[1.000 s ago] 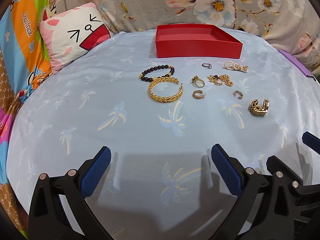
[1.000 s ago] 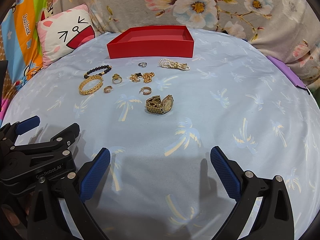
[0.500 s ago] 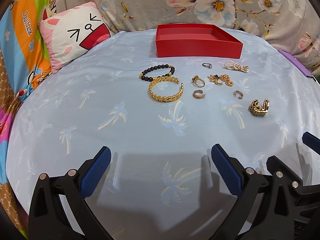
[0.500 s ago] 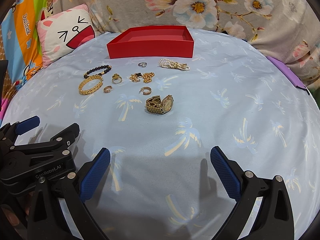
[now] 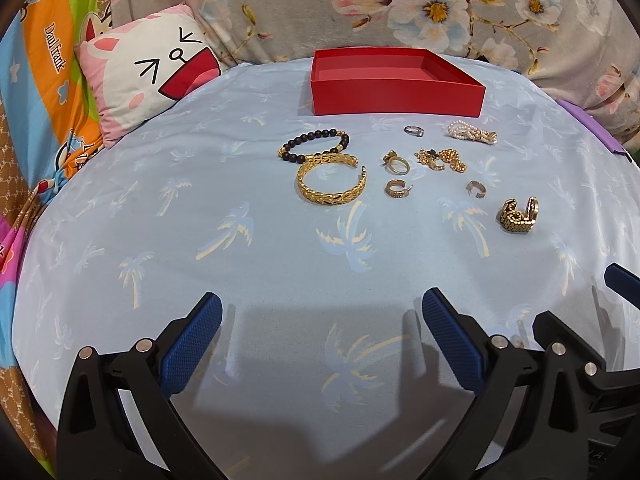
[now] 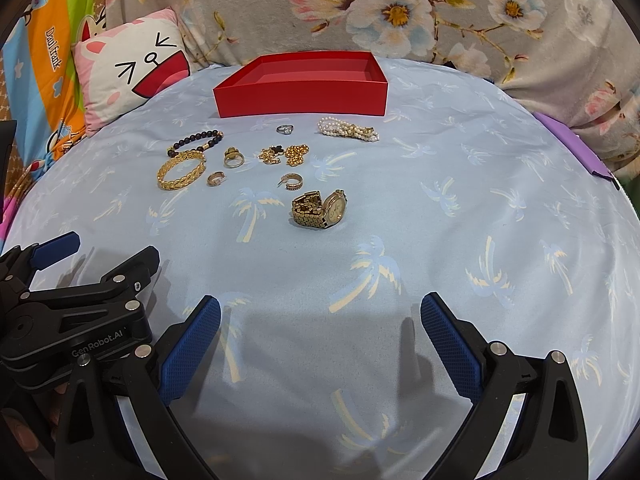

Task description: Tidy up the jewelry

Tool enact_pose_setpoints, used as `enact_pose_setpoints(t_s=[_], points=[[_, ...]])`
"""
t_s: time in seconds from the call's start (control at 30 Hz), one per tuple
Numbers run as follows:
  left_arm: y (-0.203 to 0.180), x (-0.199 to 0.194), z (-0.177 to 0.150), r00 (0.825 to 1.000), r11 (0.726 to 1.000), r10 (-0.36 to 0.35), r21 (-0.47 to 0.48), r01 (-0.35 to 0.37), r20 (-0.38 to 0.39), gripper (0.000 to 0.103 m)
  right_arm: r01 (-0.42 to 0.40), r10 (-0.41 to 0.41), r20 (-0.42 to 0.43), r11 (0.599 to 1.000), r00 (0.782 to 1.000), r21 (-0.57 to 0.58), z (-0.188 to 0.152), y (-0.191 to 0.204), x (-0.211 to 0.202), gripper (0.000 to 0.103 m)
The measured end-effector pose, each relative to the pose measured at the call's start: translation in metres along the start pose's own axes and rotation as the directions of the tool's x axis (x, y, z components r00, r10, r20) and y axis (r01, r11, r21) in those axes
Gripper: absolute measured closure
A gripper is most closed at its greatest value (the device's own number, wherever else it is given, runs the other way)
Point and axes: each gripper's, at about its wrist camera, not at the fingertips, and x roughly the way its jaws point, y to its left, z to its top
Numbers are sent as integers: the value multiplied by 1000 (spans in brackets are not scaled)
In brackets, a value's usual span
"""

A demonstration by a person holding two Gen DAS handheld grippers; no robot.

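Observation:
An empty red box [image 5: 396, 92] [image 6: 300, 96] stands at the back of the blue bedsheet. In front of it lie a black bead bracelet [image 5: 314, 145], a gold bangle [image 5: 331, 184] [image 6: 181, 171], several small rings and earrings [image 5: 397, 189], a gold chain [image 5: 440, 159], a silver ring [image 6: 285, 129], a pearl bracelet [image 5: 472, 132] [image 6: 348, 130] and a gold watch [image 5: 518, 216] [image 6: 320, 209]. My left gripper [image 5: 320, 336] is open and empty, well short of the jewelry. My right gripper [image 6: 320, 336] is open and empty, below the watch.
A cat-face pillow [image 5: 148, 80] lies at the back left beside a colourful blanket [image 5: 36, 92]. A floral cushion [image 6: 400, 12] runs along the back. A purple object [image 6: 576, 148] sits at the right edge. The left gripper's body [image 6: 72, 316] shows in the right wrist view.

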Motion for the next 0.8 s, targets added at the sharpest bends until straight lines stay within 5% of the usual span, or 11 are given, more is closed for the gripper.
enact_pose_setpoints(t_s=[0.33,0.57,0.8], points=[[0,-1,1,1000,1000,-6,0,6,1,5,-5,5,1,1000,1000,0,0,-1,-1,5],[13,-6,3,996,995,-86,-53,88,28,5,-59,60,-4,998,998,32,3,-10,-2,5],[36,-4,22,998,999,-36,-20,37,45,5,-79,81,-29,995,996,62,12,-22,6,5]])
